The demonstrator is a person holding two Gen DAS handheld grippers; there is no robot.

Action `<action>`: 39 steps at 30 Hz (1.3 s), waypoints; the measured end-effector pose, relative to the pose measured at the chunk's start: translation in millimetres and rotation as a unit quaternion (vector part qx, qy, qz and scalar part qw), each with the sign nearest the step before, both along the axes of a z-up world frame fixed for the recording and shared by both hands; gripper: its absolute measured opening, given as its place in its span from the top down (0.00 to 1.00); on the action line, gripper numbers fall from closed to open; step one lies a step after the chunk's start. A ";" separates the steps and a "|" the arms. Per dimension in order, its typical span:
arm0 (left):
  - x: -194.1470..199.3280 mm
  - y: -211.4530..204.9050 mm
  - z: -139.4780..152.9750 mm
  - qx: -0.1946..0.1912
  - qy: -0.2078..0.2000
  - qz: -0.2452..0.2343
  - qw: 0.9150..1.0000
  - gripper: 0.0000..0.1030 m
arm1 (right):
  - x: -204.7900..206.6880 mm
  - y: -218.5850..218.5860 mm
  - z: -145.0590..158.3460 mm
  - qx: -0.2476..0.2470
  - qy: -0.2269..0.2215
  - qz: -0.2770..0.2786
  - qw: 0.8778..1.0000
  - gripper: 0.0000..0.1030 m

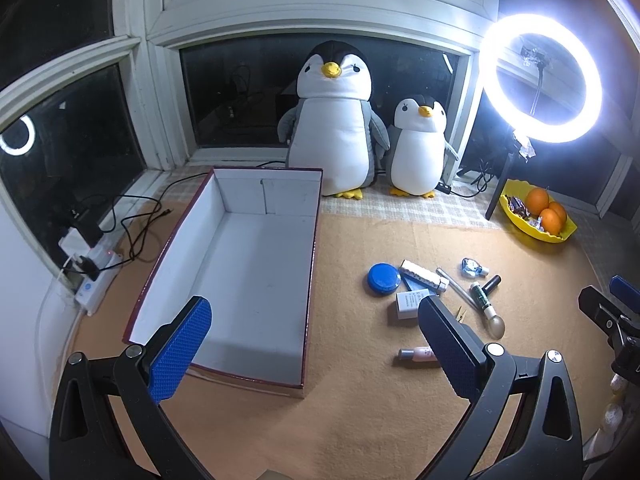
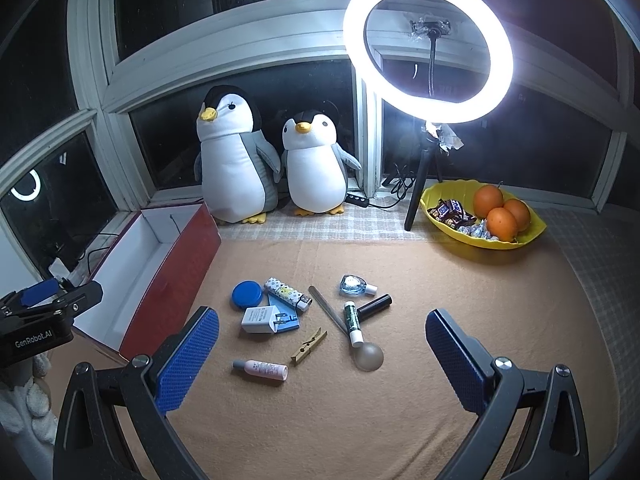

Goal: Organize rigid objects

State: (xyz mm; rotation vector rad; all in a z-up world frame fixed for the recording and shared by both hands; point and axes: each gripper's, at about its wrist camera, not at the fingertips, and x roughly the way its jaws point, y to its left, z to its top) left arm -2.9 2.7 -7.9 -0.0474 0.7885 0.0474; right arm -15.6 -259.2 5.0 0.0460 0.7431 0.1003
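Beside the red box (image 2: 168,264), scattered toiletries (image 2: 308,312) — penguins (image 2: 236,168) behind, both grippers (image 2: 322,354) (image 1: 316,348) agape, empty.

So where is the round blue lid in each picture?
Left wrist view: the round blue lid lies right of centre on the tan cloth, just right of the open box, at the left edge of the pile of small things.
Right wrist view: the lid lies left of centre, between the box's red side and the patterned lighter.
Shared landmark: the big plush penguin behind the box.
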 end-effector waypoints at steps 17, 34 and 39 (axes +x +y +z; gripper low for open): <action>2.7 -2.0 -0.5 0.003 0.001 0.000 1.000 0.01 | 1.2 2.0 -3.8 0.004 0.002 0.003 1.000 0.02; 9.1 10.0 -5.1 0.000 0.003 0.004 1.000 0.01 | 4.7 9.0 -8.0 0.006 0.011 0.014 1.000 0.05; 9.0 12.4 -7.7 0.001 0.003 0.005 1.000 0.01 | 5.4 10.9 -9.2 0.005 0.013 0.016 1.000 0.06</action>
